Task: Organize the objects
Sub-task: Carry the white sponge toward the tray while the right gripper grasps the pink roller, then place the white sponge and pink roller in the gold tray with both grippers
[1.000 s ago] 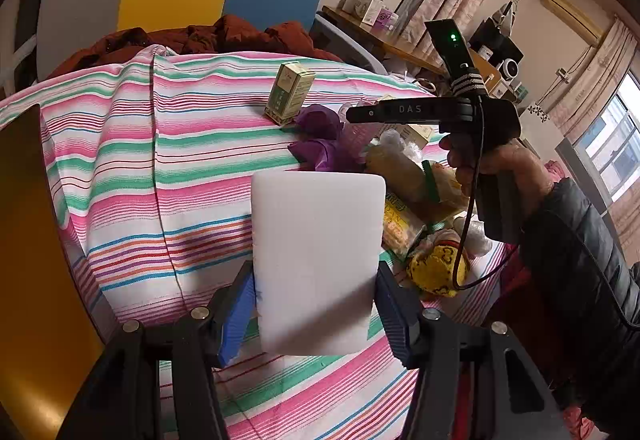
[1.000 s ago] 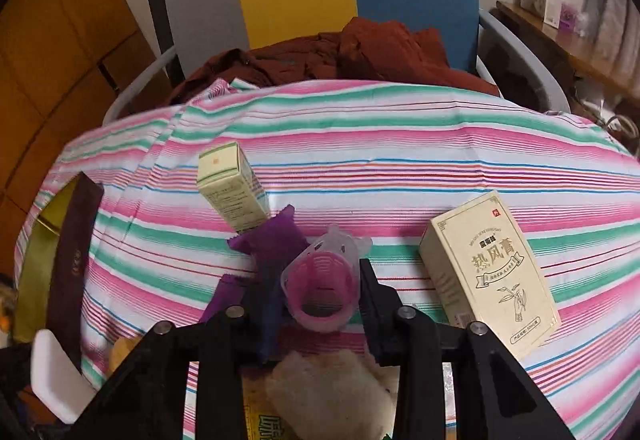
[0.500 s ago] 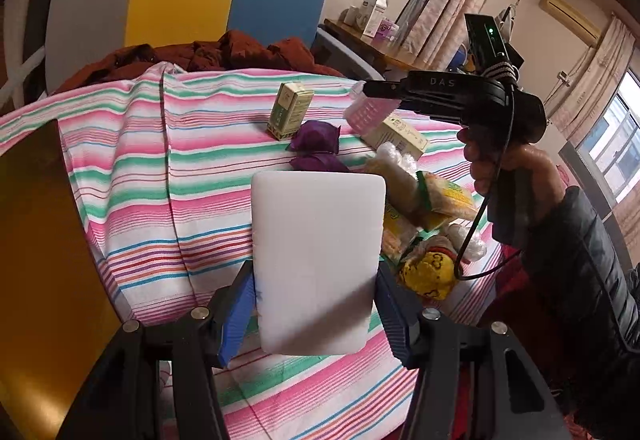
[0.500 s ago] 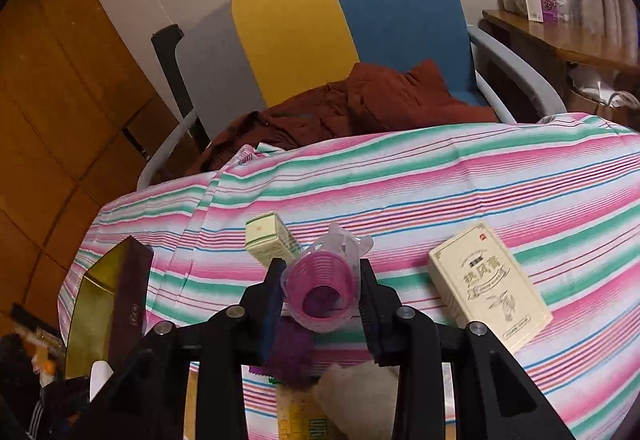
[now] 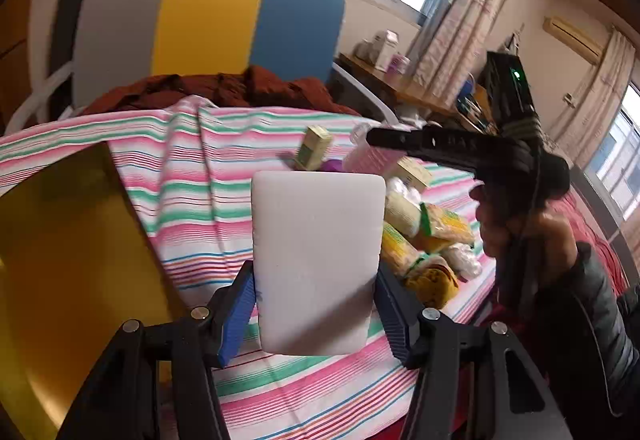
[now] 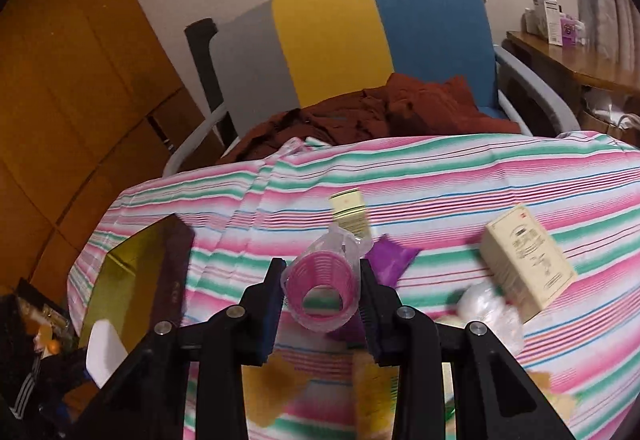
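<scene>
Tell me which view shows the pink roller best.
The right wrist view: the pink roller sits centred and close between the right gripper pads, in clear wrap, its open end facing the camera. The left wrist view catches only a blurred pink side of it at the tip of that gripper.

Tablecloth (image 6: pixel 440 176): white ground, pink, green, blue, red stripes.
Sponge block (image 5: pixel 316 260): plain white.
Hair roller (image 6: pixel 320 290): pink ribbed core, clear wrap.
Left gripper (image 5: pixel 316 314): black frame, blue pads (image 5: pixel 236 316).
Chair back (image 6: pixel 360 36): grey, yellow, blue vertical bands.
Garment on chair (image 6: pixel 380 112): rust brown.
Open box (image 6: pixel 136 280): gold inside, dark maroon outside.
Carton (image 6: pixel 526 260): cream, dark print.
Pouch (image 6: pixel 392 260): purple.
</scene>
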Demonstrator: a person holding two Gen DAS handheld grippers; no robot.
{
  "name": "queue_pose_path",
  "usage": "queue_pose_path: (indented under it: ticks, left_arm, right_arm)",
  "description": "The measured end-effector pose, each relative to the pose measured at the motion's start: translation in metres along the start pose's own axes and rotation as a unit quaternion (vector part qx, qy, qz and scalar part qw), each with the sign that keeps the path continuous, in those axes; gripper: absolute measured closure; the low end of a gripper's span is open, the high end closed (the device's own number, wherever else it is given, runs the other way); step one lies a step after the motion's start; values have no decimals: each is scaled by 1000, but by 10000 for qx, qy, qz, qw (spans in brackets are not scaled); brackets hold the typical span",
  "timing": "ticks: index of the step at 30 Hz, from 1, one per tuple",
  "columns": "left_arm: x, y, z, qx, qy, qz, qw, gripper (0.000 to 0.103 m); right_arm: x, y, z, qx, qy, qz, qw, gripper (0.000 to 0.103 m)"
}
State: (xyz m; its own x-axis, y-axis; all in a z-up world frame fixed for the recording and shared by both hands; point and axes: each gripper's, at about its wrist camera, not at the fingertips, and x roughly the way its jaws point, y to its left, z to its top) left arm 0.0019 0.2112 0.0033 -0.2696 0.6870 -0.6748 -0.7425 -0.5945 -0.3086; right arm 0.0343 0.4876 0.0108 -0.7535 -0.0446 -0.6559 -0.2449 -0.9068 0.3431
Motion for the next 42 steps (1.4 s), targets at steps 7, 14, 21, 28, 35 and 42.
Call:
queue_pose_path:
  ticks: [7,14,21,28,35,42]
  left_arm:
    - [-28,31,1,-326,-348,279,9985,45]
    - [-57,79,-11,-798,-567,837,9917,45]
    - [-85,135,-34,-1388,-638,1636,9746,45]
    - [-100,178,-66,-1858,-479,2317,9537,39]
    - [-113,191,-80,-2138,-488,2672,9384,26]
    - [-129,180,-69,-1954,-733,2880,9346,26]
  right_arm:
    - [9,48,-6,-156,22,245,9996,68]
    - [14,102,-7,-396,52,655,9971,68]
    - [32,170,-16,-760,362,1297,9880,68]
    - [63,230,-42,-1179,921,1693,9741,68]
    - [91,268,-74,-1439,1446,1772,9628,52]
    - [82,270,-83,-1564,1376,1506,9664,42]
